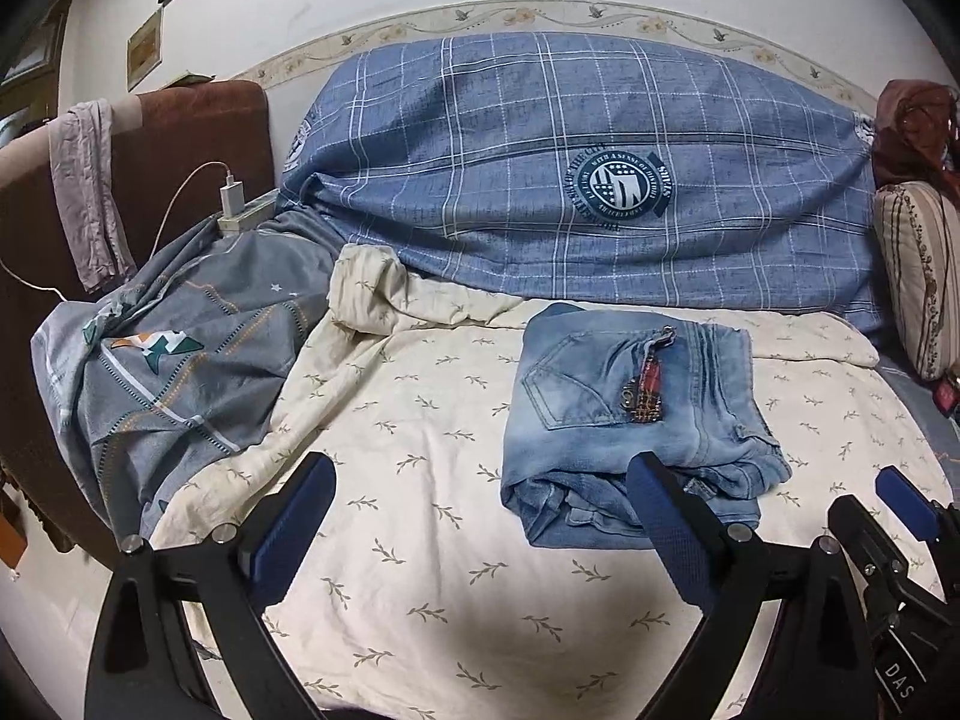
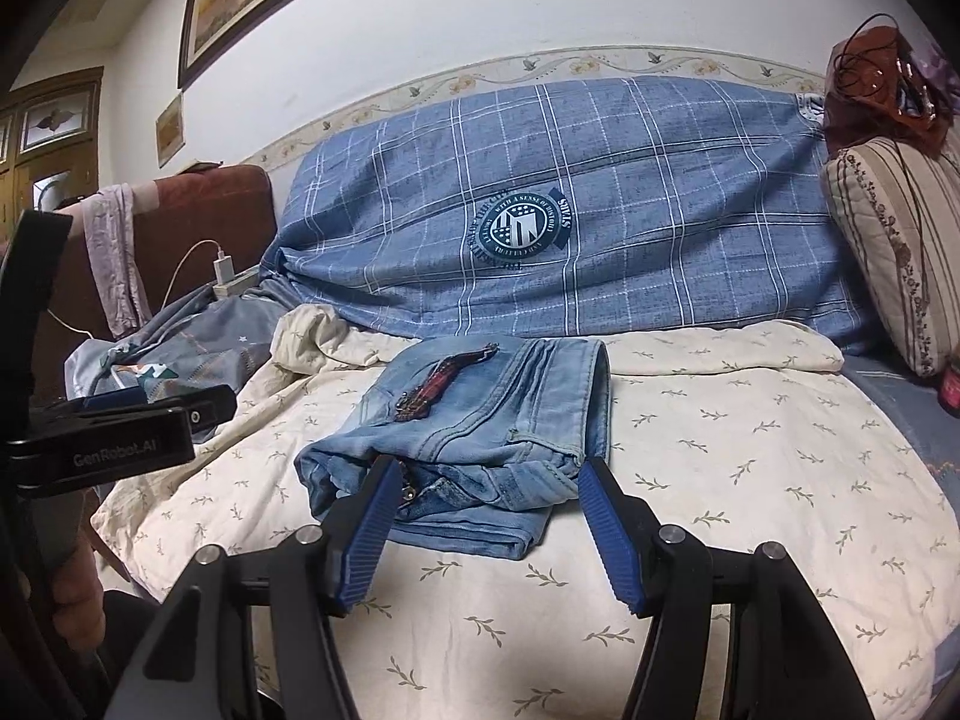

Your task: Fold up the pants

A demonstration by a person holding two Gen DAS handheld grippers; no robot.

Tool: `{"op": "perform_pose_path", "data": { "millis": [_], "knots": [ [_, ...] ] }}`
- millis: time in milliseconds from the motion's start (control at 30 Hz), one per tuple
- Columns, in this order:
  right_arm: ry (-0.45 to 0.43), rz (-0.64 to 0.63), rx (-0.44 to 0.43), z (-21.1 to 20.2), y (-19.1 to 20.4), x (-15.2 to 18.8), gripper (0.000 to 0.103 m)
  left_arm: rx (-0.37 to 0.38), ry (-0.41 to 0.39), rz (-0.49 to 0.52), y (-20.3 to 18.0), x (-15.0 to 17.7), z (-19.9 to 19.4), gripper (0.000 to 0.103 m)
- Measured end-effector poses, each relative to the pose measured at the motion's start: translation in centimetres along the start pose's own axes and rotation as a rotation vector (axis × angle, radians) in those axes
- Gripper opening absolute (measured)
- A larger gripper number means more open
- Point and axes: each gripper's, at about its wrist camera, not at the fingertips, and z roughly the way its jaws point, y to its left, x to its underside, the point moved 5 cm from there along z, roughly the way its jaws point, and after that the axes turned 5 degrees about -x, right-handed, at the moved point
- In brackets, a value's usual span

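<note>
The light blue jeans (image 1: 630,420) lie folded into a compact stack on the cream leaf-print sheet (image 1: 420,540), back pocket and a red plaid patch facing up. My left gripper (image 1: 480,480) is open and empty, its right finger just in front of the jeans' near edge. In the right wrist view the jeans (image 2: 480,420) lie just beyond my right gripper (image 2: 489,480), which is open and empty, its fingertips at the near edge of the stack. The left gripper (image 2: 156,405) also shows at the left of that view.
A blue checked cover (image 1: 570,180) drapes the sofa back. A grey quilt (image 1: 168,360) is bunched at the left beside a brown armrest (image 1: 180,180) with a charger and cable. A striped cushion (image 2: 900,252) stands at the right.
</note>
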Motion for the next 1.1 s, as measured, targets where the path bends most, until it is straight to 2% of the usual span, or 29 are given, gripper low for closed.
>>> {"op": "perform_pose_path", "data": {
  "millis": [933, 1100],
  "knots": [
    [0.003, -0.006, -0.019, 0.3, 0.2, 0.0, 0.065, 0.039, -0.035, 0.024, -0.9, -0.3, -0.7, 0.098],
    [0.003, -0.004, -0.033, 0.4, 0.3, -0.1, 0.065, 0.089, -0.03, 0.004, -1.2, -0.3, -0.4, 0.098]
  ]
}}
